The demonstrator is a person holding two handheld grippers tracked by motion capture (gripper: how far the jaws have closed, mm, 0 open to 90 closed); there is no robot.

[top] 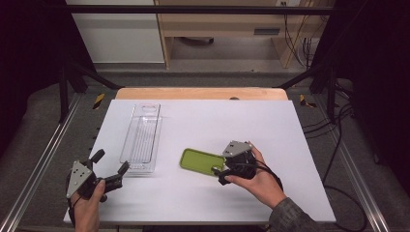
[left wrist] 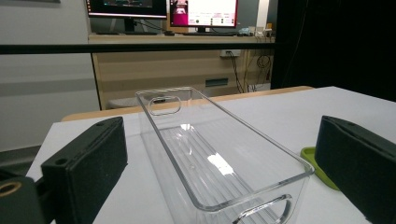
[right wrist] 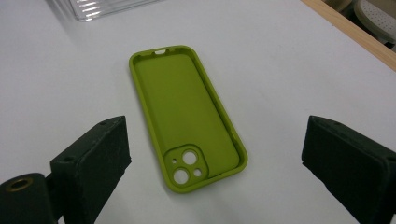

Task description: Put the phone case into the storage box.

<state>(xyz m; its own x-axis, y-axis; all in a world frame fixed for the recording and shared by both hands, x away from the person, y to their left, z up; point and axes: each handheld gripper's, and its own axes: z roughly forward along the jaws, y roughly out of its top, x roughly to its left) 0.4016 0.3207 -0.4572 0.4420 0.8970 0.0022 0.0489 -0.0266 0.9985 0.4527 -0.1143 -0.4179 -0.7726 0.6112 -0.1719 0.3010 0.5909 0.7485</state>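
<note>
A green phone case (right wrist: 187, 121) is lying open side up on the white desk (top: 270, 125), directly ahead of the right tool (right wrist: 212, 163), whose jaws are standing spread wide on either side of it without touching it. In the right gripper view the case's long axis is running away from the tool, slanting slightly left, with the camera cutout at the near end between the jaws and the far end pointing toward a clear plastic bin (right wrist: 100, 7). In the high view the right tool (top: 218, 173) is sitting at the case's (top: 198, 161) end, a hand (top: 258, 181) wrapped around it, and the case is lying just beside the bin (top: 142, 137).

The left tool (top: 110, 163) is hovering at the bin's near end, jaws spread. The left gripper view is looking down the bin's (left wrist: 215, 154) length, its long axis stretching straight away from the tool, a handle slot at each end; a sliver of the case (left wrist: 310, 156) is peeking beside the right-hand jaw. That view is also showing monitors (left wrist: 163, 9) on a bench beyond the desk.
</note>
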